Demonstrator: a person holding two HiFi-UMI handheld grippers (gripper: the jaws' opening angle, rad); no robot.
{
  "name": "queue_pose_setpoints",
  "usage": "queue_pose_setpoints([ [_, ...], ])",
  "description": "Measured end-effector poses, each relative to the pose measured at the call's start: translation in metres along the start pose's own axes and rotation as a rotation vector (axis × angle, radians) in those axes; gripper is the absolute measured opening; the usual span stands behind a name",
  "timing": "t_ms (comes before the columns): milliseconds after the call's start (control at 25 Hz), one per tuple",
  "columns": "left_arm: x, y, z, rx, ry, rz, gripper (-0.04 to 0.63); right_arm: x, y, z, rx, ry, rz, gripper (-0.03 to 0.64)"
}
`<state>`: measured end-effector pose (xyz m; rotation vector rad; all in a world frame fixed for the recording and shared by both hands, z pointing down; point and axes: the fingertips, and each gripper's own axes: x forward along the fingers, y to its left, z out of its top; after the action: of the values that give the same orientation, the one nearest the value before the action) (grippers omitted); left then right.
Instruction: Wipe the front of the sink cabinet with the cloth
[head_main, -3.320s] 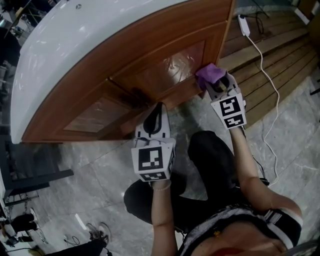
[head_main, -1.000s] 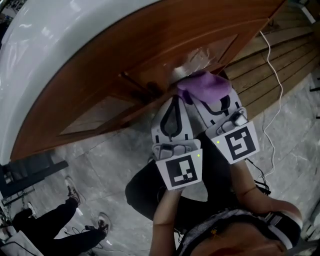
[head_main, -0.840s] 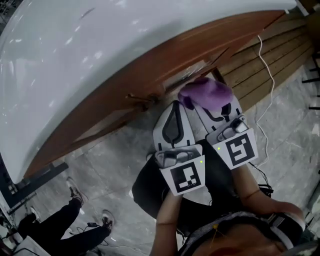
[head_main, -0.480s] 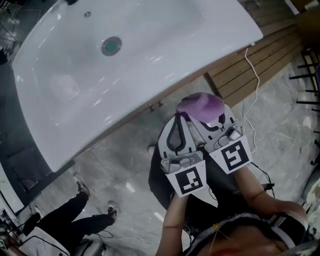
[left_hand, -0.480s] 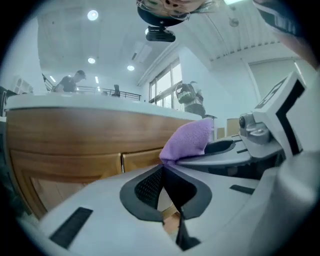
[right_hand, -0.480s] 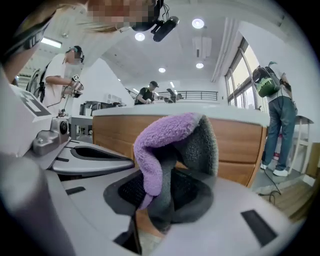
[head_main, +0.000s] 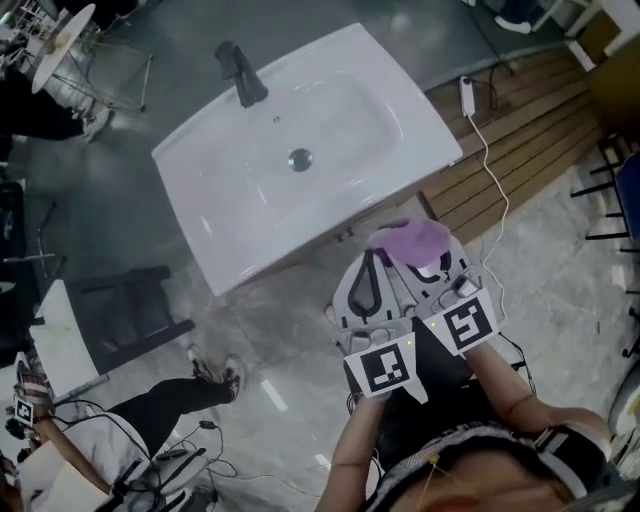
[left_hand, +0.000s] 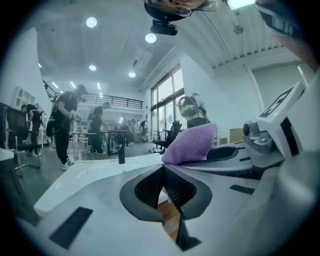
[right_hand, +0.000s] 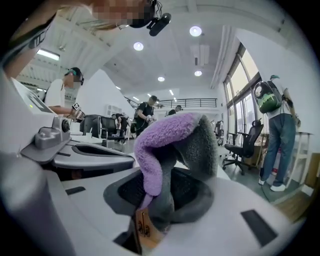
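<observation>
cloth (head_main: 410, 240) sat clamped in the right gripper (head_main: 424, 258), near but off the sink cabinet (head_main: 385, 208) front; left gripper (head_main: 366, 260) was closed on nothing. wiping well likely called for flat cloth contact, steady pressure and overlapping passes.

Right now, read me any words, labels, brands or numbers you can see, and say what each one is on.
No text here can be read.
Tag on the cloth: a dark printed mark, too blurred to read.
Left cube and right cube: black-and-white square patterns, no letters or numbers.
</observation>
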<state>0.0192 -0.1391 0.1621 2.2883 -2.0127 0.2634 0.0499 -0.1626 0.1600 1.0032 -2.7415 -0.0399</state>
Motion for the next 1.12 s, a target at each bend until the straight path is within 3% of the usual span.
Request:
queue_pose_setpoints([
  [320,-0.04,0.03,0.107,-0.075,-0.06,0.046,0.0,-0.02,0.01,0.112,-0.021,-0.038,0.002,0.166],
  [520,-0.061,0.051,0.143,-0.038,-0.047,0.048,0.0,-0.023,0.026,0.166,-0.01,-0.079,0.001,0.166],
  [840,-0.091,0.092,0.178,0.005,-0.1,0.035,0.0,-0.012,0.064,0.209,-0.005,-0.123,-0.033,0.166],
  [1120,-0.109,0.101,0.196,0.031,-0.163,0.018,0.0,-0.013,0.084,0.23,-0.018,-0.176,-0.057,0.166],
])
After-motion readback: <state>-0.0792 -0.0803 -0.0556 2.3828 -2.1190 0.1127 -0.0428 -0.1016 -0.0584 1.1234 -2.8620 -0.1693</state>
